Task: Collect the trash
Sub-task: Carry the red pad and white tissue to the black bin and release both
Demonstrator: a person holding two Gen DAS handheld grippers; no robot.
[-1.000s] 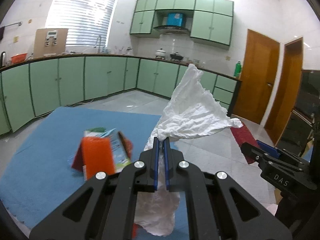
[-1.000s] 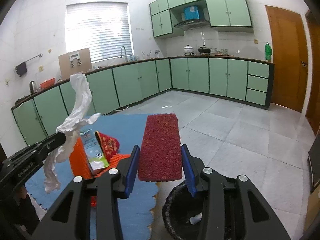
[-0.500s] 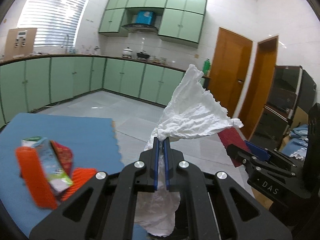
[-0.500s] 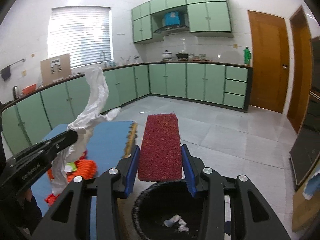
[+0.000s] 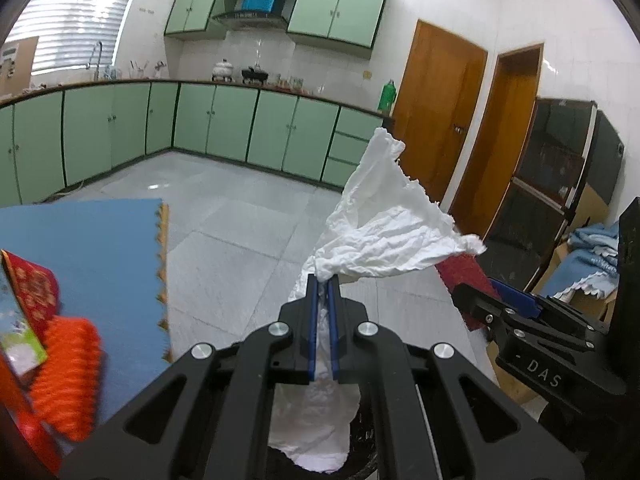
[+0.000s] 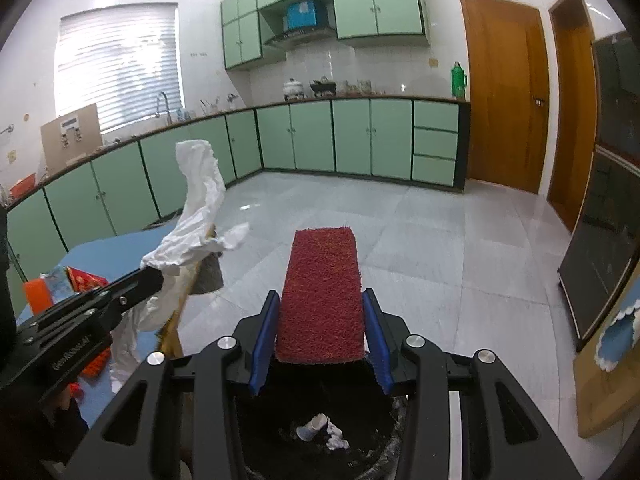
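My left gripper [image 5: 323, 280] is shut on a crumpled white tissue [image 5: 384, 232] that sticks up above the fingers and hangs down below them over the black trash bin [image 5: 360, 460]. It also shows in the right wrist view [image 6: 196, 216]. My right gripper [image 6: 320, 300] is shut on a dark red scouring pad [image 6: 322, 292] and holds it above the black trash bin [image 6: 280, 432]. The bin holds a paper cup [image 6: 312, 428] and white scraps. The right gripper also shows in the left wrist view [image 5: 476, 292] to the right of the tissue.
A blue mat on a table [image 5: 80, 248] lies to the left with orange and red packets [image 5: 52, 352] and a carton on it. Green kitchen cabinets [image 6: 360, 136] line the far walls. Wooden doors [image 6: 504, 92] stand at the right. Grey tiled floor [image 6: 420, 240] lies ahead.
Both grippers have swung right, away from the blue mat, and now hang over the black bin. The packets have slid to the left edge of the views. Both grips are unchanged.
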